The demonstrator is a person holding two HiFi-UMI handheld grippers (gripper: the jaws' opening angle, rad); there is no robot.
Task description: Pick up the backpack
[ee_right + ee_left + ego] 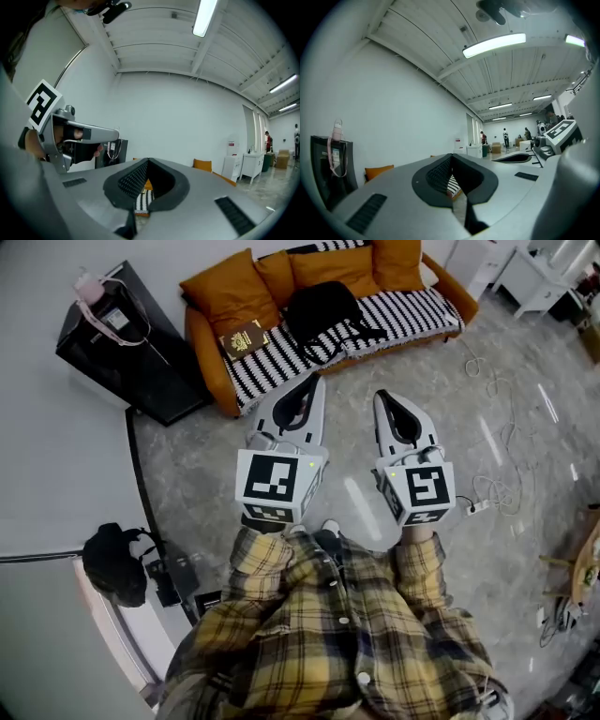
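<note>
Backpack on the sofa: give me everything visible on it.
The backpack is black, looks like soft fabric, and lies slumped on the black-and-white striped seat cover of the sofa. Its far edge meets the orange cushions. A strap loops out over the seat toward the picture's right. Zips are too small to tell.

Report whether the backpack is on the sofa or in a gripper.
On the sofa: the backpack lies on the seat; left gripper and right gripper are shut, empty.
</note>
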